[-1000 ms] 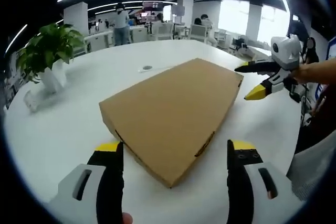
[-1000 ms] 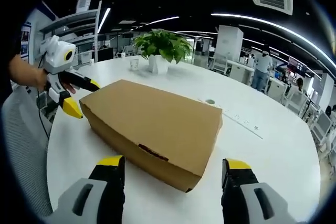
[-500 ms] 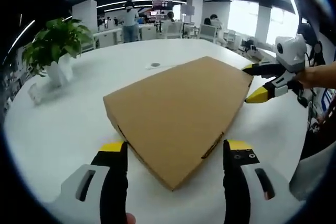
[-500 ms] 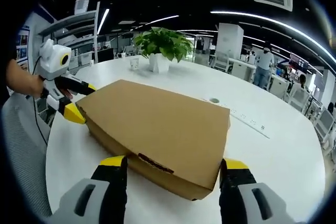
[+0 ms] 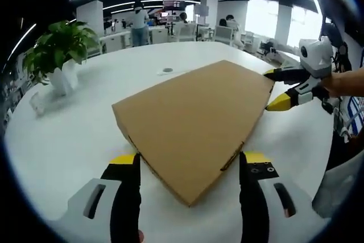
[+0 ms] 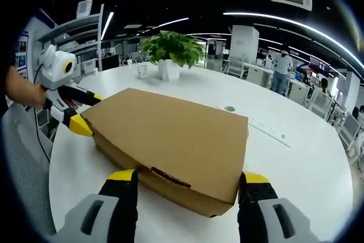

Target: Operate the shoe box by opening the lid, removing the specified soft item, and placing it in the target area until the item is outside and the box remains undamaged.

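The left hand-held gripper (image 5: 189, 166) has its jaws spread wide around one corner of the closed cardboard shoe box (image 5: 193, 118), gripping nothing. The right hand-held gripper (image 6: 187, 183) likewise straddles the opposite corner with its jaws wide apart. The box lies flat, lid shut, on the white tabletop (image 5: 74, 135); beyond it a potted plant (image 5: 57, 55) stands well apart, with office desks and people far behind.

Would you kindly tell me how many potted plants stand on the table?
1: the plant stands near the table's far edge, beyond the box. Others may be hidden outside the views.
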`<control>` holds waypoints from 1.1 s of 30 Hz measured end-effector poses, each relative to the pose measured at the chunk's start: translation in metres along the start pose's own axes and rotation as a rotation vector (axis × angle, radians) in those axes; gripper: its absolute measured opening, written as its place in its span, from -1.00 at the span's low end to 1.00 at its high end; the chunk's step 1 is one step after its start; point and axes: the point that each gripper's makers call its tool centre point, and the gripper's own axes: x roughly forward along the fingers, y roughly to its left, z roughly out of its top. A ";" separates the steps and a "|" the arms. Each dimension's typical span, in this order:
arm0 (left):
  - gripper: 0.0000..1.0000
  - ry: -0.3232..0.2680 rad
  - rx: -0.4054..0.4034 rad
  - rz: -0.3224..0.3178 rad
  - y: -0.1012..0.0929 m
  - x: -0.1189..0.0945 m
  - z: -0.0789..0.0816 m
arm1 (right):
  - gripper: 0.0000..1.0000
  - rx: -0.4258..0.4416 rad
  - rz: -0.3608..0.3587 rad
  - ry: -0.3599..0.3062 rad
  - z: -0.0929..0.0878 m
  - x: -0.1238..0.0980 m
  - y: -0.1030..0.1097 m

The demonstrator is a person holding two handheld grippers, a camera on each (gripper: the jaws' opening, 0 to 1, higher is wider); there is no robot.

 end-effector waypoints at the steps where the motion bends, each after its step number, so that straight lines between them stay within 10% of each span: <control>1: 0.41 0.001 0.001 -0.002 0.000 0.000 0.000 | 0.39 0.003 -0.002 -0.001 0.000 0.000 0.000; 33: 0.37 -0.023 0.043 -0.059 0.020 -0.006 -0.003 | 0.40 0.103 -0.055 -0.049 0.007 0.003 0.022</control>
